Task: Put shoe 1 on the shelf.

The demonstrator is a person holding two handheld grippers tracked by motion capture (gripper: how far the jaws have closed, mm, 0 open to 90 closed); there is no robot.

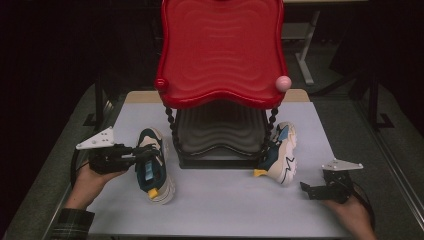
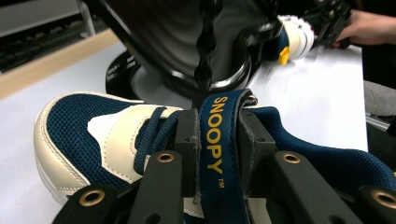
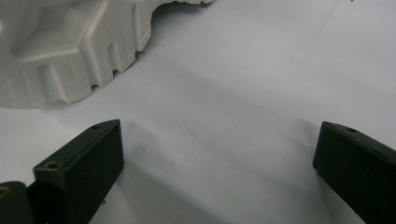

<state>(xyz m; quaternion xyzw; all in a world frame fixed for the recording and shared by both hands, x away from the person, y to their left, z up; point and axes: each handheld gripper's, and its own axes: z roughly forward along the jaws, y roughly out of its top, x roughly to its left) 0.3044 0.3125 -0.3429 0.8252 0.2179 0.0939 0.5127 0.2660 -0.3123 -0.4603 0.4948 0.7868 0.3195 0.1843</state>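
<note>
The left tool is pinched on the shoe's tongue — toe toward 6 o'clock, rack at 2 — the right tool spread

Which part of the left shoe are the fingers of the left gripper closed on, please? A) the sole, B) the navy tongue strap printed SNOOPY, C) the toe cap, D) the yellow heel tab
B: in the left gripper view the left gripper has its fingers pressed against both sides of the navy tongue strap of the left shoe.
</note>
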